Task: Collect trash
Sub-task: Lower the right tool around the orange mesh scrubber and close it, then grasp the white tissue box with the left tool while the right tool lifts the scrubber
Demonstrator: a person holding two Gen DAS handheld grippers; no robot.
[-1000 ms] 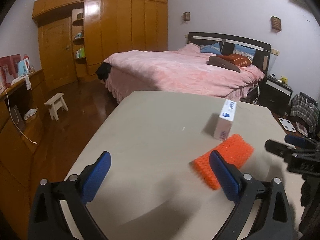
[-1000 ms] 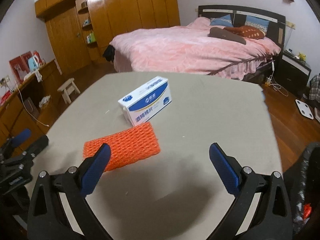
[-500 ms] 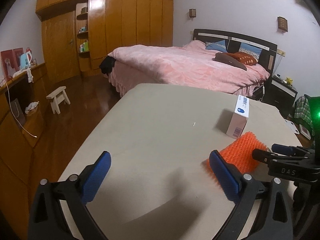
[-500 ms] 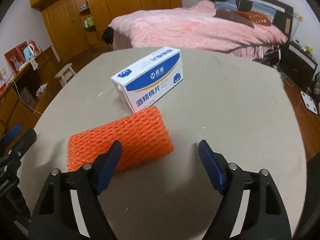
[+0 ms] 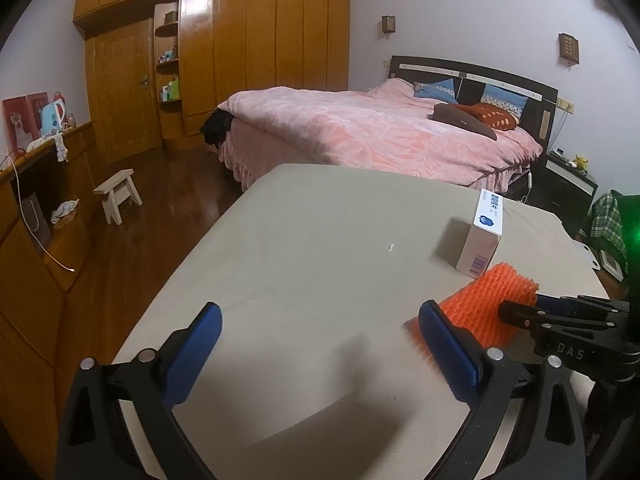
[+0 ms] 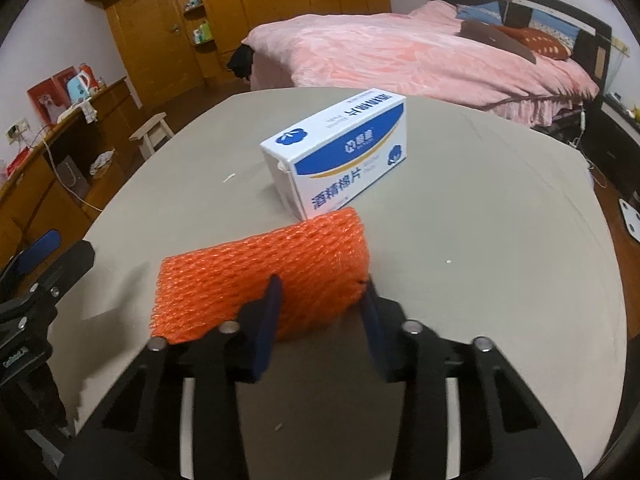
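A beige table (image 5: 304, 248) with rounded corners fills the foreground of both views. Behind it a bed (image 5: 372, 132) under a pink cover is seen against a dark headboard, and a wall of wooden wardrobes (image 5: 256, 52) closes the far side of the room. A small pale stool (image 5: 118, 192) stands on the dark wood floor, and a wooden sideboard (image 5: 36, 208) runs along the left wall.

On the table a white and blue box (image 6: 344, 152) is stood on its long edge (printed characters face the right wrist camera). Just in front of it, seemingly touching its lower corner, an orange foam net sleeve (image 6: 260, 276) is laid flat.

The right gripper (image 6: 320, 304) is brought around the near right end of the sleeve: its blue pads are set close on either side of that end, the jaws narrowed to roughly the sleeve's width. Whether the sleeve is truly pinched or only bracketed cannot be told.

The left gripper (image 5: 320, 344) is held wide open above bare tabletop, with nothing between its pads. In its view the sleeve (image 5: 488, 304) is found beyond its right finger, partly covered by the right gripper's tips.
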